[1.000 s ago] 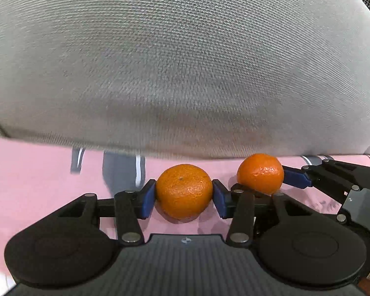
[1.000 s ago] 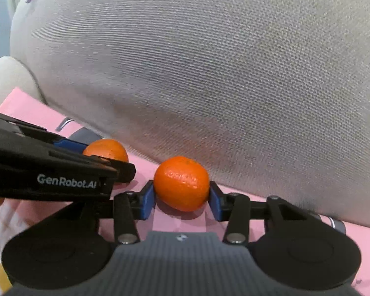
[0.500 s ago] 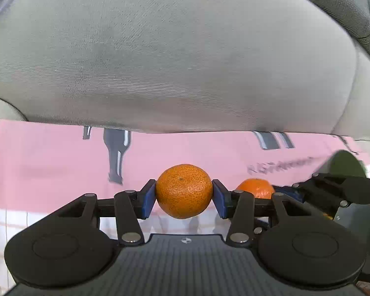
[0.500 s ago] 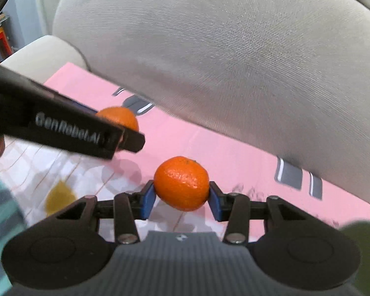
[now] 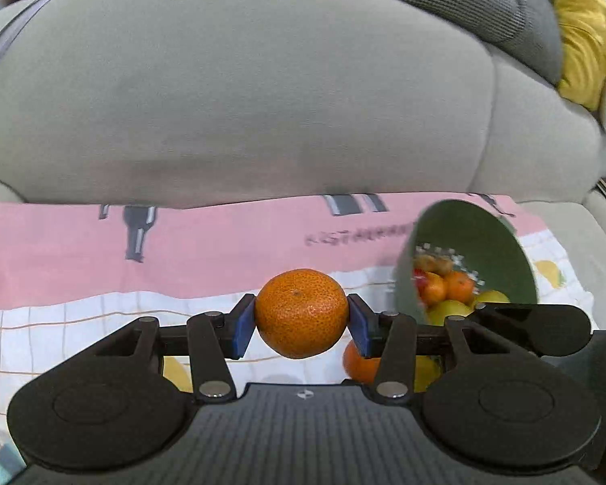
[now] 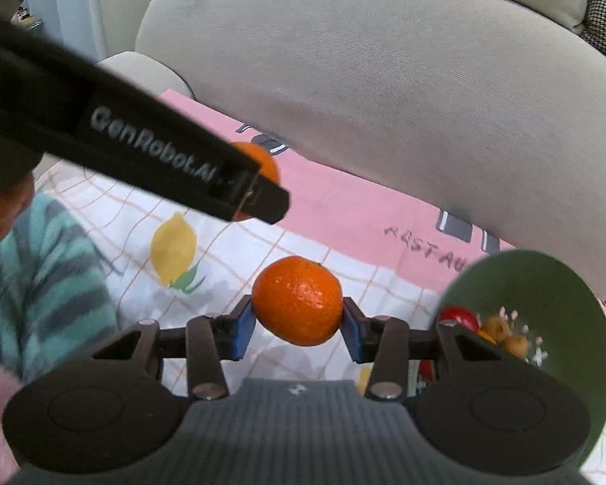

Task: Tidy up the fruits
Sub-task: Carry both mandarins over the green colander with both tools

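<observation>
My left gripper [image 5: 301, 325] is shut on a mandarin [image 5: 301, 313], held above the cloth. My right gripper [image 6: 299, 321] is shut on a second mandarin [image 6: 297, 300]. In the left wrist view that second mandarin [image 5: 359, 363] peeks out low behind my right-hand finger. In the right wrist view the left gripper's black body [image 6: 141, 149] crosses the upper left, with its mandarin [image 6: 258, 161] partly hidden behind it. A green bowl [image 5: 485, 242] holding several fruits stands to the right, and also shows in the right wrist view [image 6: 545, 291].
A pink and white cloth [image 5: 182, 258] with lemon prints covers the sofa seat. The grey sofa back [image 5: 262, 101] rises close behind. A yellow cushion [image 5: 581, 32] lies at the far right. A striped teal sleeve [image 6: 40, 266] is at the left.
Both grippers have lifted and pulled back from the sofa back with their mandarins. The green bowl of fruit has come into view on the right.
</observation>
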{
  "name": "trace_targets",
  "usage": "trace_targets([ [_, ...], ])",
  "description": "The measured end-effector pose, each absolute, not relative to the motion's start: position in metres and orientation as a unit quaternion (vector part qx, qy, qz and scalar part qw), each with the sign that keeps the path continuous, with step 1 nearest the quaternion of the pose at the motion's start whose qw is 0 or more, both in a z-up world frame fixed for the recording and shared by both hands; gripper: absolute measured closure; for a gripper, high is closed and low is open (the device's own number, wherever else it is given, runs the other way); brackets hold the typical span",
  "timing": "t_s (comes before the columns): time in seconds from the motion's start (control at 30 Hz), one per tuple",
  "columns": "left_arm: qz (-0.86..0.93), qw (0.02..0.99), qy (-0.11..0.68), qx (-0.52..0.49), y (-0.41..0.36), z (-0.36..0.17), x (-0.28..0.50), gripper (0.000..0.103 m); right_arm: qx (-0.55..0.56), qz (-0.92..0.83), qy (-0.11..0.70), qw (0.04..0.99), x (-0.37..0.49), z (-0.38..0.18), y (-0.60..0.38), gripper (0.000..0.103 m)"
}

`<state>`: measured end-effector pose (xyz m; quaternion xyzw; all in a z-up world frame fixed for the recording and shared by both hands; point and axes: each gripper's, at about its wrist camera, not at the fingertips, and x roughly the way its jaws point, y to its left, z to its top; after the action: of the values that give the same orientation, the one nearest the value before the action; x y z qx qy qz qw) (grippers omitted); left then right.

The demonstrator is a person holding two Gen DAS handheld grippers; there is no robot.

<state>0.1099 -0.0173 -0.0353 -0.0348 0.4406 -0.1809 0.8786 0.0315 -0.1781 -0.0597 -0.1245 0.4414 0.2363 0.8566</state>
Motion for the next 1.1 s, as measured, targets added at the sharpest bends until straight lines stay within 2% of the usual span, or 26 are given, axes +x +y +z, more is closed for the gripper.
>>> trace_targets([
  [0.6,-0.255,0.869,0.423,0.02,-0.097,-0.013,0.076,0.049,-0.075,0.161,0.41,0.895,-0.009,-0.04,-0.26,0.061],
  [1.1,-0.291,0.847,0.44,0.062,-0.154,-0.03,0.1,0.049,-0.046,0.085,0.407,0.908,-0.012,-0.051,-0.334,0.06],
])
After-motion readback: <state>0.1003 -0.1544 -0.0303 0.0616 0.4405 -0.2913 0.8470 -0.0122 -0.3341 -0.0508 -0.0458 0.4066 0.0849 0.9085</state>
